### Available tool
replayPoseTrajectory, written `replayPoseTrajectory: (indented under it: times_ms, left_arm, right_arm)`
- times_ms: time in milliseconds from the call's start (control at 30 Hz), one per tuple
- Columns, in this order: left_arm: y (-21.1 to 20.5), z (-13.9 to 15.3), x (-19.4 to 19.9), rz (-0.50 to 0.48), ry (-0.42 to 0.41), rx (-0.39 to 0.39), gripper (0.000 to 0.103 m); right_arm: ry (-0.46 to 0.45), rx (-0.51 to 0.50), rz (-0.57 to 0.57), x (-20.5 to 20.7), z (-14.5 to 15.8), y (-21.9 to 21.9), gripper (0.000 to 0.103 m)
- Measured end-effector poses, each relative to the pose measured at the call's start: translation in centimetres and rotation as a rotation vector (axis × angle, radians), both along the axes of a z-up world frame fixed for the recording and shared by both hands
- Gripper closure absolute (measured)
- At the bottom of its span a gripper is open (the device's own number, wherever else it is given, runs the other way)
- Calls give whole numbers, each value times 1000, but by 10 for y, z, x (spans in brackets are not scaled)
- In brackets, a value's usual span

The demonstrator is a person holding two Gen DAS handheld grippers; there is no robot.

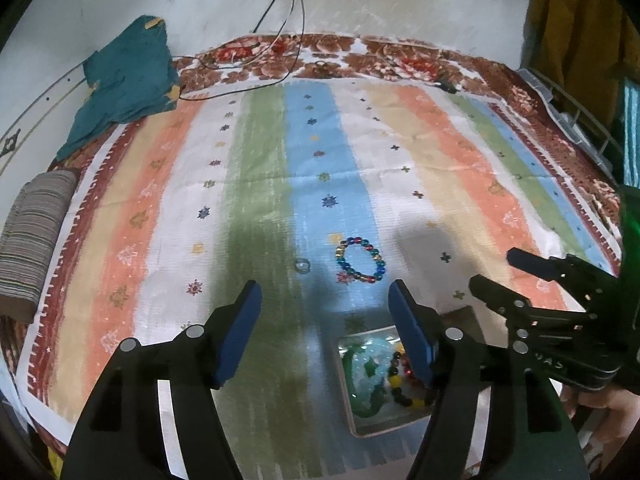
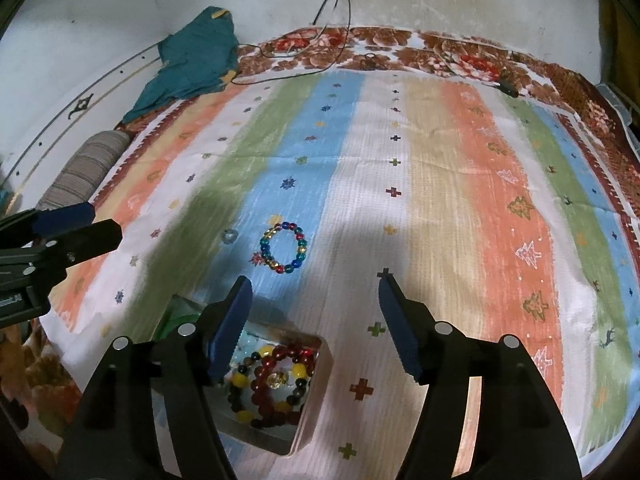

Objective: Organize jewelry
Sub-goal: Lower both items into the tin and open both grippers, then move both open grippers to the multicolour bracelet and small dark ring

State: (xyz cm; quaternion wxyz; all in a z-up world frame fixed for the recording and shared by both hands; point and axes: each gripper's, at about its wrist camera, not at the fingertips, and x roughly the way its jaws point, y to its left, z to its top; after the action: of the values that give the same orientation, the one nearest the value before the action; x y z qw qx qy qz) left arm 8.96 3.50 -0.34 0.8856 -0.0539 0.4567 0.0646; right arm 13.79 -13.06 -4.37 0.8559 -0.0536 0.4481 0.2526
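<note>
On a striped bedspread [image 1: 272, 184], the beaded bracelet [image 1: 361, 260] lies ahead of both gaping, empty tools, left tool [image 1: 325, 296] nearer than right tool [image 2: 314, 292].

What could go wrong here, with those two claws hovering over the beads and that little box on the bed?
The small ring lies loose on the striped cloth, hard to see; open jaws could nudge it away or miss it. The bead bracelet lies flat on soft fabric, so fingers might pinch cloth along with it. The box already looks full, and both grippers, left and right, work close above it, so one could bump it or the other gripper.
</note>
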Motion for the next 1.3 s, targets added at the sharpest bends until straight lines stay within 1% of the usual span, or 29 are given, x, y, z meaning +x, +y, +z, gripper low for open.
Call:
replayPoseTrajectory:
  times_ms: [67,167,333,400,667,867,1033,1100,1167,1300]
  left_arm:
    - [5,-3,4,6,13,6,36]
    - [13,-8,12,21,36,21,36]
    - [26,-18,22,42,74,19,36]
    - [28,-21,25,44,85,19,36]
    - [30,-36,43,43,133,61,35]
    - [37,-42,55,61,148,55,34]
    - [33,-44,62,38,150,60,34]
    - [33,-45,65,50,149,70,34]
    - [33,-48,70,49,157,58,34]
    - [31,-55,77,32,175,74,34]
  right_arm:
    - [8,0,-2,4,-1,2,34]
    - [22,-2,9,10,-3,5,33]
    - [30,-24,24,17,-7,9,32]
    - [35,-30,32,19,-9,11,32]
    - [59,-68,49,35,-22,22,32]
    - [73,-81,62,43,-29,28,32]
    - [90,-94,78,49,-36,35,32]
    - [105,-102,85,53,-40,37,32]
    - [114,-109,90,57,-42,39,32]
    - [128,-114,99,63,-45,42,32]
